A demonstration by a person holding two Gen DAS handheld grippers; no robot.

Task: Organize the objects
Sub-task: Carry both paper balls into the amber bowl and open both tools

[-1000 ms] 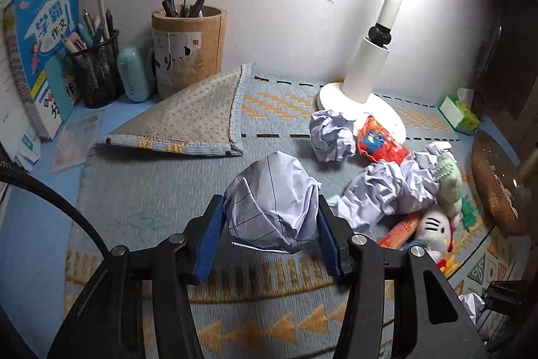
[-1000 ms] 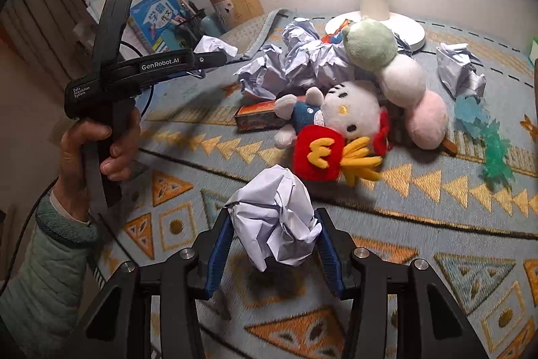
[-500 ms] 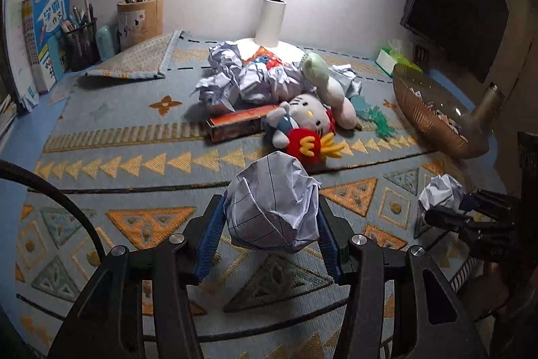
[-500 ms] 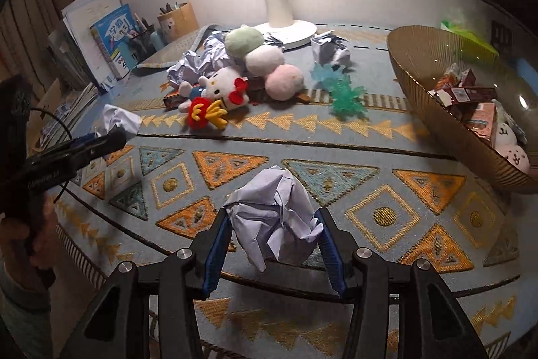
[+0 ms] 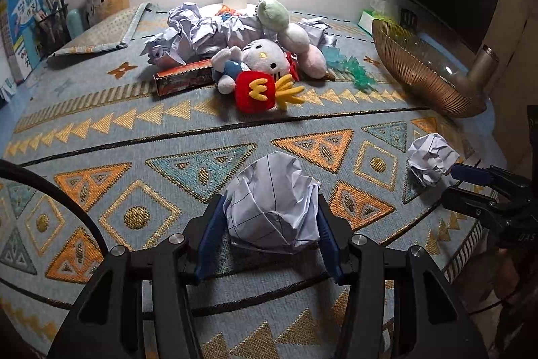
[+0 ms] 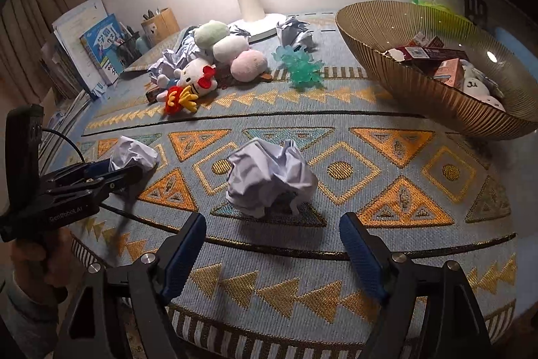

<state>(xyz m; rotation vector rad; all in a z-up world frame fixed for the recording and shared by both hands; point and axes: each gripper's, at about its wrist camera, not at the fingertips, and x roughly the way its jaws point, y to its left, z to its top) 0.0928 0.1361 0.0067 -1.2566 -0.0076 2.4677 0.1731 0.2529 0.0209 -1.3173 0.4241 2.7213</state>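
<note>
Black left hand-held gripper (image 6: 129, 162), marked "GenRobot.AI", clamps lined paper ball (image 5: 272, 202); right hand-held gripper (image 6: 272, 241) opening, nothing gripped.

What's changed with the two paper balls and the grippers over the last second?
Both grippers pulled back from the toy pile toward the near edge of the mat. The right gripper is opening and has let go of its crumpled paper ball, now clear of the pads beyond them. The left gripper still clamps its lined paper ball. The plush toys and bowl stayed put.
</note>
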